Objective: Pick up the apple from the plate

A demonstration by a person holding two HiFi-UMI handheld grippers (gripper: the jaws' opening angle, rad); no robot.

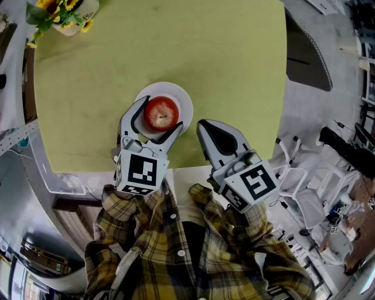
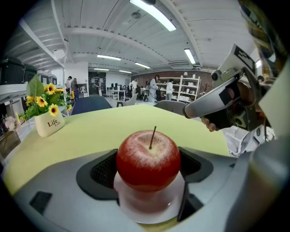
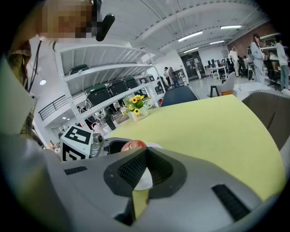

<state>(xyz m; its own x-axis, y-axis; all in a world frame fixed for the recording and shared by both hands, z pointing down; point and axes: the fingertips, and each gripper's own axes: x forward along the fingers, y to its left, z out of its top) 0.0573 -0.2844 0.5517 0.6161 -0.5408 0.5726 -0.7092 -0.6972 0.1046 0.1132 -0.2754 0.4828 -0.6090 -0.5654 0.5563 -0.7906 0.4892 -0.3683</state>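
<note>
A red apple [image 1: 161, 113] [image 2: 148, 158] stands stem up on a small white plate [image 1: 185, 99] [image 2: 149, 209] near the front edge of the yellow-green table [image 1: 176, 47]. My left gripper [image 1: 162, 115] reaches over the plate with its jaws spread wide, one on each side of the apple. The dark pads [image 2: 102, 170] lie close along the apple's sides, and I see no squeeze. The apple still rests on the plate. My right gripper [image 1: 203, 125] hovers just right of the plate, shut and empty. Its view catches the apple [image 3: 131, 145] beyond the left gripper.
A white vase of sunflowers [image 1: 64, 14] [image 2: 47, 122] stands at the table's far left corner. White chairs [image 1: 299, 176] crowd the floor to the right of the table. The table's near edge runs just below the plate.
</note>
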